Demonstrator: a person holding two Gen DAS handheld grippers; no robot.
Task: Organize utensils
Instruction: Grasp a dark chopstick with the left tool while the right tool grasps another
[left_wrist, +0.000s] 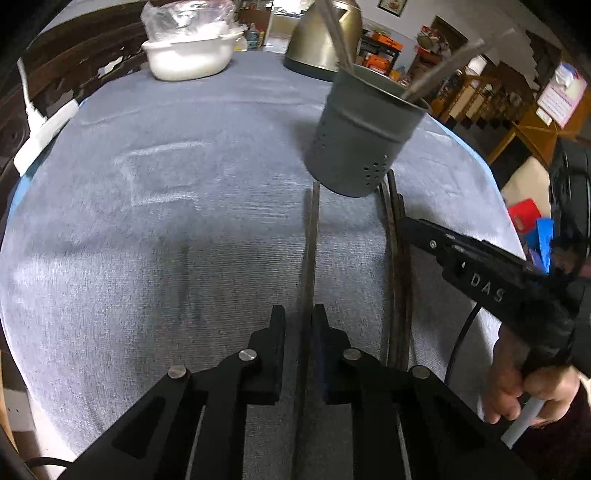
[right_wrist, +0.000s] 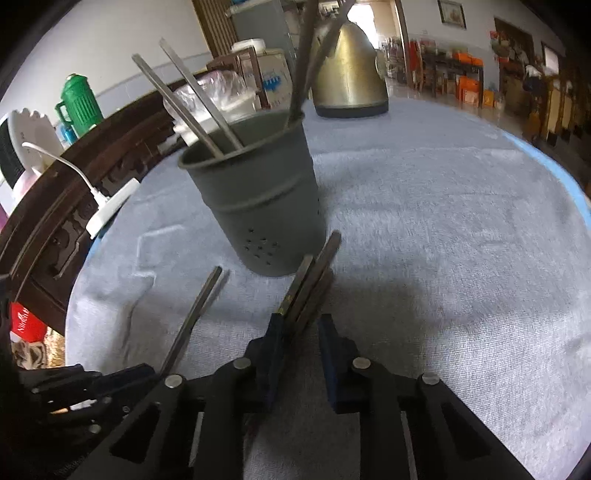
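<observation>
A grey perforated utensil holder (left_wrist: 365, 136) (right_wrist: 258, 192) stands on the blue-grey cloth, with several metal and dark chopsticks leaning in it. One dark chopstick (left_wrist: 309, 251) (right_wrist: 195, 314) lies on the cloth and runs between the fingers of my left gripper (left_wrist: 299, 325). It sits against the right pad, and cloth shows on its left side. A bundle of dark chopsticks (right_wrist: 308, 288) (left_wrist: 397, 258) points at the holder's base. My right gripper (right_wrist: 301, 328) has it between its fingers, and the bundle fills the gap.
A brass-coloured kettle (left_wrist: 325, 40) (right_wrist: 351, 74) and a white bowl (left_wrist: 188, 55) wrapped in plastic stand behind the holder. A white power strip (left_wrist: 44, 129) lies on the dark wooden rim at the left. A person's hand (left_wrist: 532, 387) holds the right gripper's handle.
</observation>
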